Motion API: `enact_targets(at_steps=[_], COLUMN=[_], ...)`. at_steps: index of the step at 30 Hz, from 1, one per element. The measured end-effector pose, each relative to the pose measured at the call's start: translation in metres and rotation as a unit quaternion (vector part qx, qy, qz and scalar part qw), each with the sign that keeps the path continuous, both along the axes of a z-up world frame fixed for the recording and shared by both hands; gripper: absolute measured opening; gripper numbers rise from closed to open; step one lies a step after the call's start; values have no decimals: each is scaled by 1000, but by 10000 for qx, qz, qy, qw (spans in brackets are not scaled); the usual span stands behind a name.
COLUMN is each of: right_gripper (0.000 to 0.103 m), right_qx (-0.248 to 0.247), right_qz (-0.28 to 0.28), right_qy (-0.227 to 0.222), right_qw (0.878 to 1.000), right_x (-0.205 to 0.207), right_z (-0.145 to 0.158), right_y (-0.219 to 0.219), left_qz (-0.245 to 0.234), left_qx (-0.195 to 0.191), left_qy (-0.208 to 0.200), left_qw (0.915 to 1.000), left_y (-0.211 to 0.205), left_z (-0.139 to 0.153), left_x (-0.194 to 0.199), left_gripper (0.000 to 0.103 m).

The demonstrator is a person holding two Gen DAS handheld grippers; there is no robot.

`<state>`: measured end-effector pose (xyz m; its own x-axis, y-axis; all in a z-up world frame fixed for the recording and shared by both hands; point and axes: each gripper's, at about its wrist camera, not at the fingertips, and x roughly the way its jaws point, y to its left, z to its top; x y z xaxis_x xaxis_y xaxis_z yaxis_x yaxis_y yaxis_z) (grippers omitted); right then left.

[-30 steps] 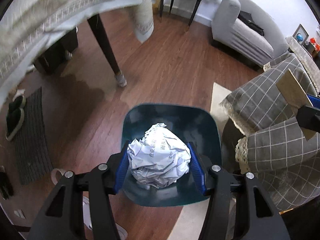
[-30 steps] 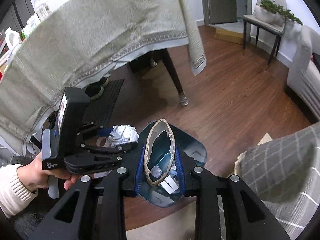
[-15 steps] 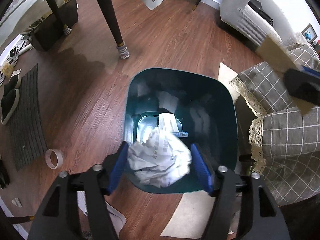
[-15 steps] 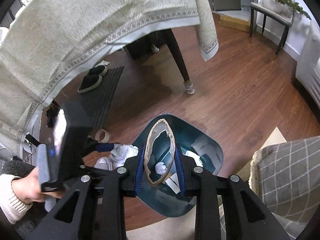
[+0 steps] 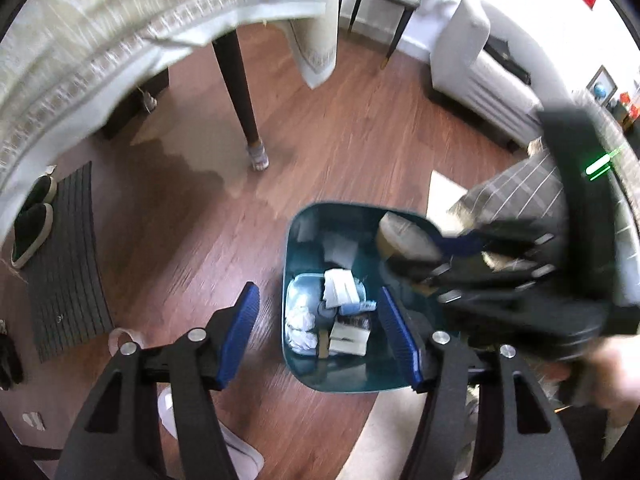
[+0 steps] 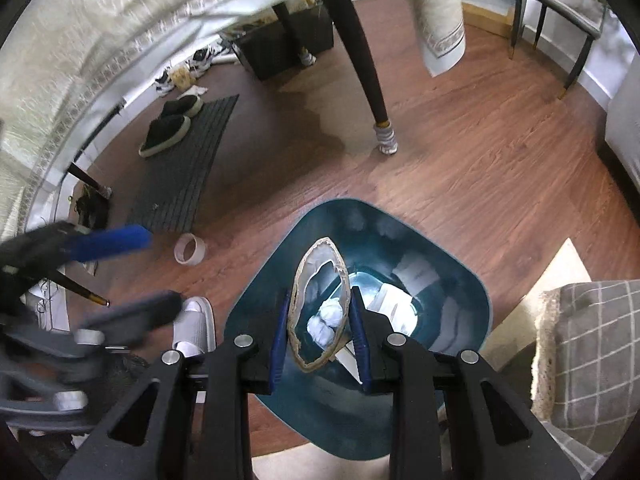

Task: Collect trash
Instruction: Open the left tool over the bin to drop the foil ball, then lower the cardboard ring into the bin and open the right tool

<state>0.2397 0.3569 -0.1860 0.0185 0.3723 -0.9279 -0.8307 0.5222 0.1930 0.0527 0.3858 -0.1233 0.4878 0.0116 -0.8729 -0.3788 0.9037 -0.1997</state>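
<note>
A teal bin (image 5: 296, 364) stands on the wood floor, with a crumpled paper ball (image 5: 300, 324) and other scraps lying inside. My left gripper (image 5: 318, 296) hovers over the bin's left rim; its jaws are closing with nothing between them. In the right wrist view, my right gripper (image 6: 320, 312) is shut on a squashed cardboard tube (image 6: 298, 300) right above the open bin (image 6: 460, 280). The paper ball (image 6: 326, 322) shows through the tube. The left wrist view shows the right gripper (image 5: 416, 248), blurred, holding the tube (image 5: 400, 232) over the bin's far right rim.
A roll of tape (image 6: 190, 249) lies on the floor left of the bin. A table leg (image 6: 374, 92) and hanging tablecloth (image 6: 120, 40) stand behind it. A dark mat (image 6: 180, 172) with slippers lies far left. A checked cushion (image 6: 592, 340) and pale rug sit right.
The paper ball has left my left gripper and fallen into the bin; that gripper has shifted left and up. My right gripper has sunk toward the bin with the tube.
</note>
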Motion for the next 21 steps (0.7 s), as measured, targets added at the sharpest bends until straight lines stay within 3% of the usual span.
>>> enact_targets(at_steps=[7,12,18,21], right_gripper=[29,29,31,45], right_qx=[-283,-656,-1202,-1336], right_qz=[-41,-93,-6,10], right_qy=[144,208,225,94], right_qw=[9995,9976,9925,9910], right_x=[-4,-6,-10,-13], right_z=[-35,-65,-96,-97], right_y=[15,19,17,14], left_qz=[188,264,312,303], left_qx=[-140,142,169,269], left_qy=[-463,-633,-905,-1026], left_qw=[9987,9975,9953,9939], left_y=[11,15,20,19], left_z=[35,53,73,86], left_x=[-11,-22,-28,-30], left_gripper=[57,48,42,42])
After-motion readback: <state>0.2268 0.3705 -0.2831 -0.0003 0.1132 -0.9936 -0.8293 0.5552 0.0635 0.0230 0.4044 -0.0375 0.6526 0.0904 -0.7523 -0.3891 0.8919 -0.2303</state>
